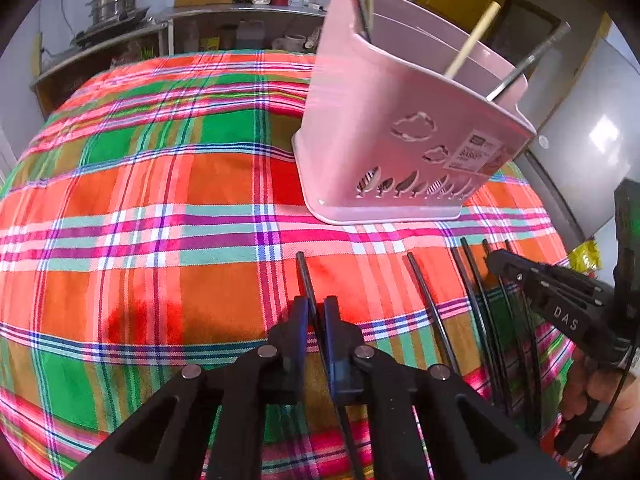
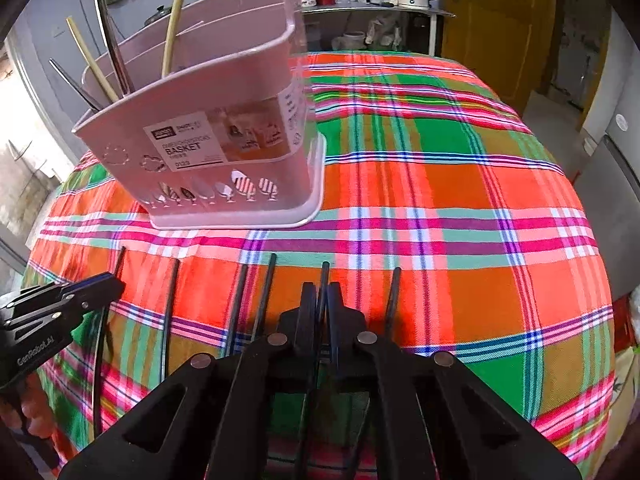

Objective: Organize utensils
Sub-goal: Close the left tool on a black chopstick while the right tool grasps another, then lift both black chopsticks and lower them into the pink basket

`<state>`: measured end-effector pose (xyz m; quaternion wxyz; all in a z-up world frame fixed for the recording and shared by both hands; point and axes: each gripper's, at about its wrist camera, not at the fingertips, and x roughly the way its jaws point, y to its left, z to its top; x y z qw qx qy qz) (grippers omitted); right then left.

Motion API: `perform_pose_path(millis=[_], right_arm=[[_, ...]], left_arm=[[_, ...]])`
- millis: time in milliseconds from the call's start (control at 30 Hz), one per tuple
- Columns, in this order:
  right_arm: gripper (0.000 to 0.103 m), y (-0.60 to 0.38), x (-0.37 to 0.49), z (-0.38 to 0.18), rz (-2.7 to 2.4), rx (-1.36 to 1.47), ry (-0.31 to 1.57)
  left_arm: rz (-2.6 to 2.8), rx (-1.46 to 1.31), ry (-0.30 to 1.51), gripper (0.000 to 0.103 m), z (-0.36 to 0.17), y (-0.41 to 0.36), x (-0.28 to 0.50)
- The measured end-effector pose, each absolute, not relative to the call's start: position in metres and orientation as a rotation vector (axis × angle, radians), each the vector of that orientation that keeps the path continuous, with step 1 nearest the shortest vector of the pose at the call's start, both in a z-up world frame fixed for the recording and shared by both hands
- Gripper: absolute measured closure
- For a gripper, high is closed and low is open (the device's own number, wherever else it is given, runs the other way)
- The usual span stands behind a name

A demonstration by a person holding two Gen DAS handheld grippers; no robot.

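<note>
Plaid-clothed table (image 2: pixel 440 184) w/ pink basket (image 2: pixel 224 148), black chopsticks (image 2: pixel 170 304) alongside.

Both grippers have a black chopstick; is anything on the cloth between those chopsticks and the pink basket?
Nothing visible. Only bare plaid tablecloth lies between the chopstick in the left gripper, the one in the right gripper, and the pink basket.
</note>
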<state>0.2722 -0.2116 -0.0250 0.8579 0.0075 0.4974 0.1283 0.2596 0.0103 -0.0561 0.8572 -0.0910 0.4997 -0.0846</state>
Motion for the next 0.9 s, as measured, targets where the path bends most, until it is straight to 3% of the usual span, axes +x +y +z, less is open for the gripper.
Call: perform_pose_path(millis=[200, 900], right_arm=[[0.098, -0.208, 0.265, 0.001, 0.309, 0.026, 0.988], [0.099, -0.224, 0.220, 0.143, 0.338, 0.077, 0.627]], left_arm=[[-0.189, -0.223, 1.018, 0.098, -0.040, 0.015, 0.252], [-0.249, -0.154, 0.707, 0.099, 0.114, 0.021, 0.218]])
